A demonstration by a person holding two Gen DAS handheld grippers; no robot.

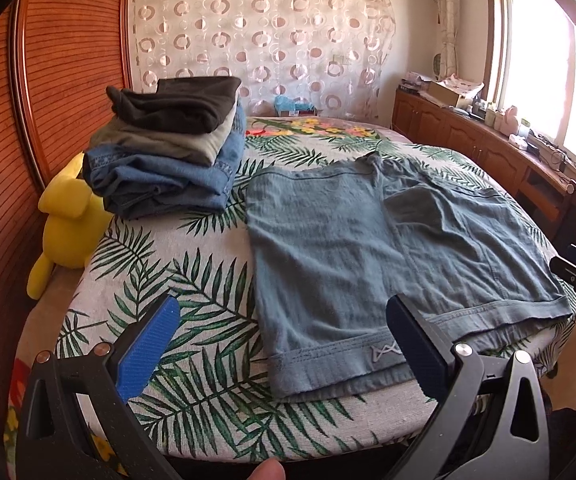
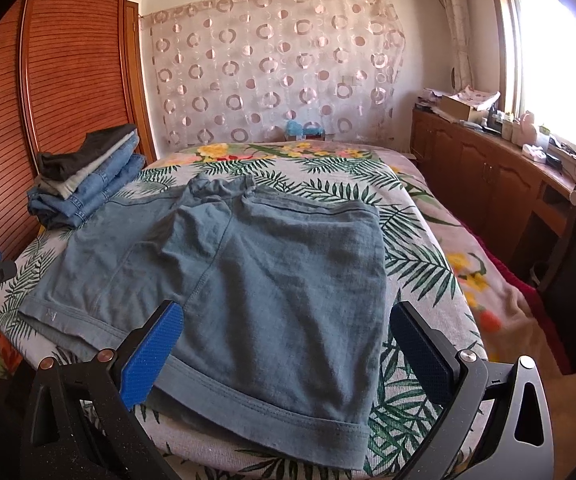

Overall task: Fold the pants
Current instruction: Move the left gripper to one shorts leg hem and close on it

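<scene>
Both grippers, left [image 1: 283, 344] and right [image 2: 288, 344], hover spread wide over the shorts' [image 2: 255, 264] near hems, empty, poised to pinch.

Leaf-print bed [image 2: 416, 216] carries blue shorts [image 2: 247, 264] and 1 clothes stack [image 1: 167, 152].

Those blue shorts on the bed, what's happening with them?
A person holding two grippers is about to fold them. The blue shorts lie spread flat on the leafy bed cover. The left gripper and right gripper both hover open near the hems, gripping nothing. A pile of folded clothes waits nearby.
</scene>
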